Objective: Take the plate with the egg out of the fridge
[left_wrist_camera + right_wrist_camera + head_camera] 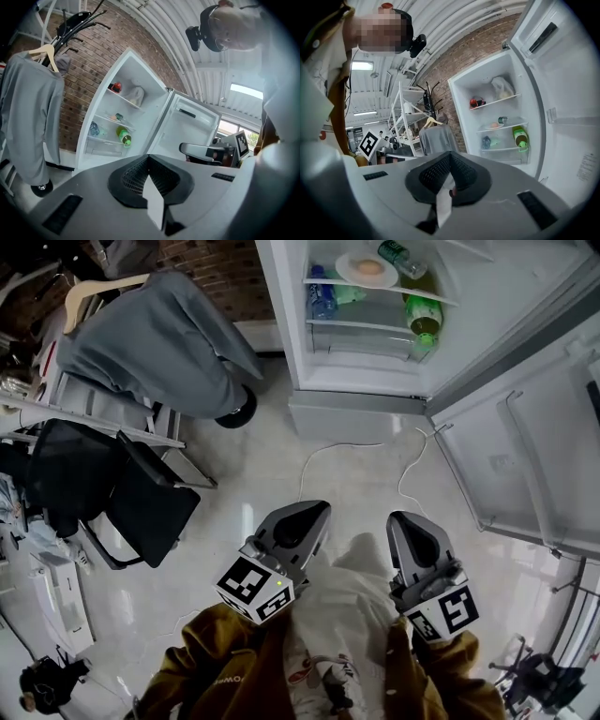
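Reaching the plate point(367, 269) with the egg point(369, 267), on the middle shelf point(441, 298) of the fridge point(356, 381), probably means stepping closer and opening the left gripper point(314, 512) and right gripper point(408, 521), whose fingers point(140, 178) are closed on nothing.

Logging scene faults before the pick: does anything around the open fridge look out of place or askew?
A white cable lies loose across the floor in front of the fridge, where the person would step. A small bottle lies on its side beside the plate. Nothing looks spilled.
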Demonstrator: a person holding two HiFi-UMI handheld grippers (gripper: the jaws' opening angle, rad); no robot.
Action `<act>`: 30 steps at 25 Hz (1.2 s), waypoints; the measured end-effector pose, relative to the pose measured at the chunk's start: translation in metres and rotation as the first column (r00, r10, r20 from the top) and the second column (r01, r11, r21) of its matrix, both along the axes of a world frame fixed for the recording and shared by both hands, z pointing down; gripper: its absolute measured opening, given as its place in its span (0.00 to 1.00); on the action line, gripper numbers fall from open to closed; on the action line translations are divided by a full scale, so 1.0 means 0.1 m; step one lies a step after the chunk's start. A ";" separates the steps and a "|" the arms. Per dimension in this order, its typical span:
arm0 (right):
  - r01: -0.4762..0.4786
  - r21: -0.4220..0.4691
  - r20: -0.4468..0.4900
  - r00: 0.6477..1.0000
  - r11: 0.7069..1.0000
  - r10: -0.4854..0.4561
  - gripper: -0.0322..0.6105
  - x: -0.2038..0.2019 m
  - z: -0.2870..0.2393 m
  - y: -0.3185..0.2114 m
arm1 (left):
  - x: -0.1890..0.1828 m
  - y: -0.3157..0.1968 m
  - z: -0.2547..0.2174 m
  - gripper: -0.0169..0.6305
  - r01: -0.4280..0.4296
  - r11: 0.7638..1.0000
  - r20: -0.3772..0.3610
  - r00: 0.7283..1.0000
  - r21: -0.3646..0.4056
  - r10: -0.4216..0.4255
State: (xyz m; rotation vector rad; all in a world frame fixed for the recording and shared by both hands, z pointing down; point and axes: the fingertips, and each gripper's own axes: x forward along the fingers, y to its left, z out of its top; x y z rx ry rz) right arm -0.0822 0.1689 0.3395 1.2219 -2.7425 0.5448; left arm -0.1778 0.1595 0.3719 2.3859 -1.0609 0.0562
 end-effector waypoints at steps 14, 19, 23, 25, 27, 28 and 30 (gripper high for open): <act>0.001 -0.035 0.023 1.000 0.999 0.000 0.04 0.02 0.06 -0.92 | 0.03 -0.86 0.06 0.04 -0.015 1.000 0.003 1.000 -0.009 0.015; 0.013 -0.020 0.040 0.999 1.000 -0.013 0.04 0.18 0.03 -1.38 | 0.19 -1.29 0.02 0.04 -0.030 1.000 0.003 1.000 -0.005 0.030; 0.032 0.007 0.021 0.999 0.999 -0.032 0.04 0.29 -0.02 -1.62 | 0.41 -1.59 0.00 0.04 -0.056 0.998 0.013 0.998 -0.007 0.056; 0.041 0.022 -0.001 0.999 0.999 -0.041 0.04 0.34 -0.01 -1.71 | 0.55 -1.71 0.03 0.04 -0.080 0.997 0.016 0.997 -0.009 0.080; 0.052 0.040 -0.021 0.998 0.998 -0.051 0.04 0.42 0.01 -1.80 | 0.71 -1.84 0.06 0.04 -0.093 0.996 0.019 0.995 -0.007 0.093; 0.057 0.046 -0.029 0.998 0.997 -0.056 0.04 0.46 0.02 -1.84 | 0.79 -1.91 0.07 0.04 -0.099 0.995 0.021 0.995 -0.004 0.099; 0.061 0.049 -0.024 0.998 0.997 -0.060 0.04 0.54 0.06 -1.92 | 0.92 -2.04 0.08 0.04 -0.106 0.994 0.028 0.994 0.009 0.105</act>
